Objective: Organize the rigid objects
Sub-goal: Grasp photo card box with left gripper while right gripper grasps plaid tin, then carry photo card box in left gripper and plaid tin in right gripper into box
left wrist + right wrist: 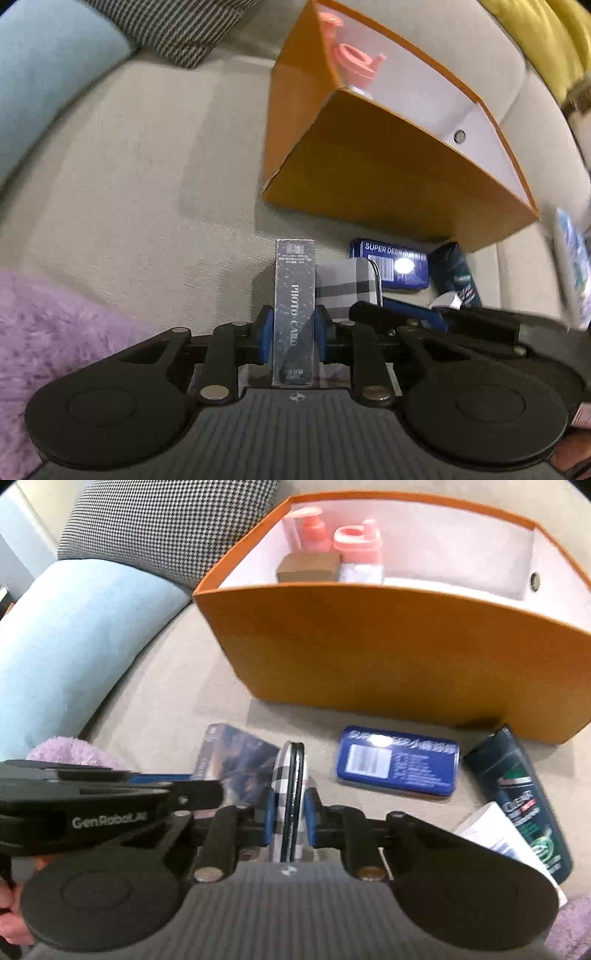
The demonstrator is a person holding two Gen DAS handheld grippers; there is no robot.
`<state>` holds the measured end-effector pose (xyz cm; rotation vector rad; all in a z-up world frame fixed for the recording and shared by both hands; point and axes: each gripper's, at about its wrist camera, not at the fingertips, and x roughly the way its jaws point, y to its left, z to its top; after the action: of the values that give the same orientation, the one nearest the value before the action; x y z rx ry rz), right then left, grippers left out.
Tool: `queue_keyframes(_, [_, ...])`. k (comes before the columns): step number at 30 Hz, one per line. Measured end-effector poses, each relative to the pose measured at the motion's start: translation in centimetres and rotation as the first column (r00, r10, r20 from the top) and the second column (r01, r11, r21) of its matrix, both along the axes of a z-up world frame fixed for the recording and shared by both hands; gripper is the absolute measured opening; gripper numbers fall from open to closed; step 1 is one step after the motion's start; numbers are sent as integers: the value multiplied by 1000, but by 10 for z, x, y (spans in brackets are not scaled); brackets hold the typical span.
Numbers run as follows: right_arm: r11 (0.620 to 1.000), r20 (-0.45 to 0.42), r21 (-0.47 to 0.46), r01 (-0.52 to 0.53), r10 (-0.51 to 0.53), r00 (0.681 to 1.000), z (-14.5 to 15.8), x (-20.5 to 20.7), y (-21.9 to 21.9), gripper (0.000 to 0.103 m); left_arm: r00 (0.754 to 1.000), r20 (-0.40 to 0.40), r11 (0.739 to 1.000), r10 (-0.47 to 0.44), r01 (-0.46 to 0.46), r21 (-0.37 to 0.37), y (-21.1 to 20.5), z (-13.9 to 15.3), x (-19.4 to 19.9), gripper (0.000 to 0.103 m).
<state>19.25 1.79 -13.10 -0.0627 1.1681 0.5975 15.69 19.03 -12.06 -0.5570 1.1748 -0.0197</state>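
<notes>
1. On the beige sofa seat (173,686) we see an orange box (369,646) standing open, its white inside showing.
2. At the far left end of the box stand a pink pump bottle (312,531) and a pink-capped jar (356,541), with a small brown carton (308,566) just in front of them.
3. Our left gripper (294,332) is closed on a slim silver card box (294,306) printed "PHOTO CARD"; the blue pads press both long sides and the box stands upright between them.
4. Our right gripper (291,812) is clamped on a flat checked case (290,797) with a dark rim, held edge-on and upright.
5. Both grippers sit side by side; in the right view the left one crosses the lower left corner.
6. In front of the orange box, a blue tin (397,766) with a barcode lies flat on the seat.
7. Right of the tin, a dark bottle (517,794) lies on its side, its lower part resting over a white packet (495,834).
8. A light blue cushion (74,638) and a houndstooth cushion (162,524) lie at the far left; a lilac fluffy throw (55,332) covers the near left; a yellow cushion (546,40) shows at far right.
</notes>
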Motion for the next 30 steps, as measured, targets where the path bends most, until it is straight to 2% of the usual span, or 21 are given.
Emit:
queue_keyframes(8, [999,-42,40,33,-32,999,-5,5,-11,22,999,6,998,43,-43,-46,5,-8,5,26])
queue_keyframes(15, [997,-80,61,47,-42,996,-17,11,-11,24,998,12,997,57,-56,-45,7,-8,4,25])
queue_keyframes(20, [996,-79,76,42,-36,996,-17,10,-16,21,999,21,998,47,-47,-32,4,-3,4,25])
queue_keyframes(25, [996,-27,91,14,-11,1000,5,7,-23,20,996,71,999,50,-49,-19,8,19,-5,25])
queue_keyframes(30, [994,22,110,3,-5,1000,34,6,-35,20,987,151,998,53,-49,-34,11,55,-10,25])
